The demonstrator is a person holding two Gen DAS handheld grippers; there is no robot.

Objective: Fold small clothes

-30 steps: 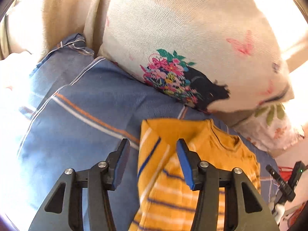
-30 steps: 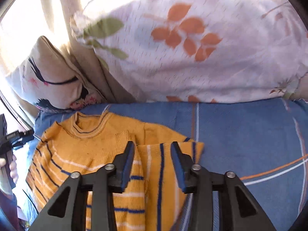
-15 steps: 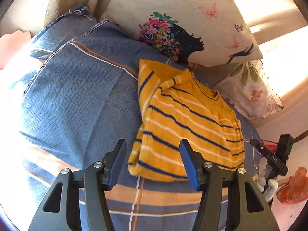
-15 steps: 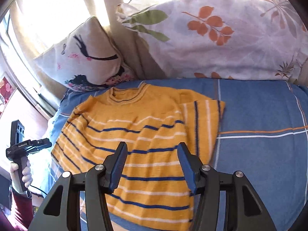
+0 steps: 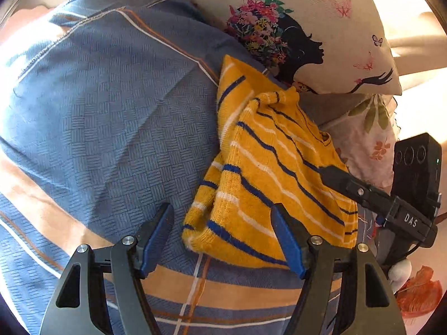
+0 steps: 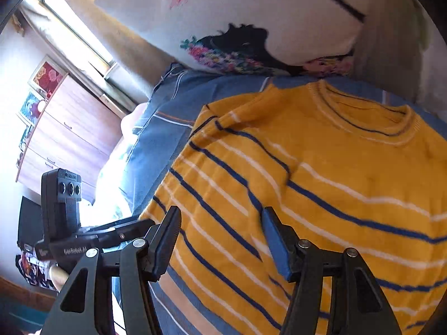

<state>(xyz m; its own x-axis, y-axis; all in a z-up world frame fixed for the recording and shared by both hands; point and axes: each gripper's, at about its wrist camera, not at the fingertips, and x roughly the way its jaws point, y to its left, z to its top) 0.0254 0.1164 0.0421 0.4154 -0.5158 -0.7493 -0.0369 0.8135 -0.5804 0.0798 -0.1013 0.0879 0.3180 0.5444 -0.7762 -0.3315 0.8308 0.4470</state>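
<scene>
Blue checked bedsheet [image 5: 111,128] spreads under both tongs; the left tongs [image 5: 223,240] hang over the yellow striped sweater [image 5: 265,184], at its lower corner, jaws opening, nothing gripped; beyond them leans a flower-printed pillow [image 5: 321,28]; the right tongs [image 6: 220,237] hover above the sweater's hem side, jaws opening, pads clear of the knit.
</scene>
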